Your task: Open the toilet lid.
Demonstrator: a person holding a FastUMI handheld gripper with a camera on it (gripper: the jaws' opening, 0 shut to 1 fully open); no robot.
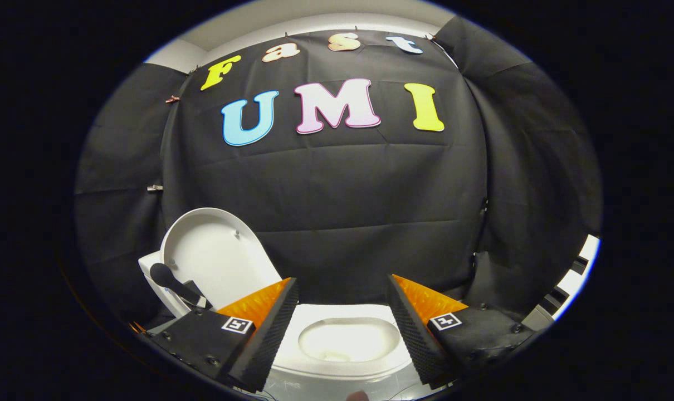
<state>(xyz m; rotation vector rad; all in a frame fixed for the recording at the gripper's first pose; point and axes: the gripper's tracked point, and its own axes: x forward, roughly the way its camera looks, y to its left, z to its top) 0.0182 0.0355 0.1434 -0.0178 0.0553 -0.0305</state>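
Observation:
A white toilet stands below me, its seat (292, 356) and bowl (348, 340) showing between my two fingers. The white lid (220, 259) is raised, standing tilted beyond my left finger, with its inner face turned toward me. My gripper (341, 279) hovers above the bowl, open, with nothing between its fingers and no contact with the lid. The left finger hides the lid's lower edge.
A black rounded handle-like part (170, 279) sticks out beside the lid on the toilet's left. Black cloth (337, 189) hangs close behind the toilet. A white object with dark stripes (571, 281) stands off to the right.

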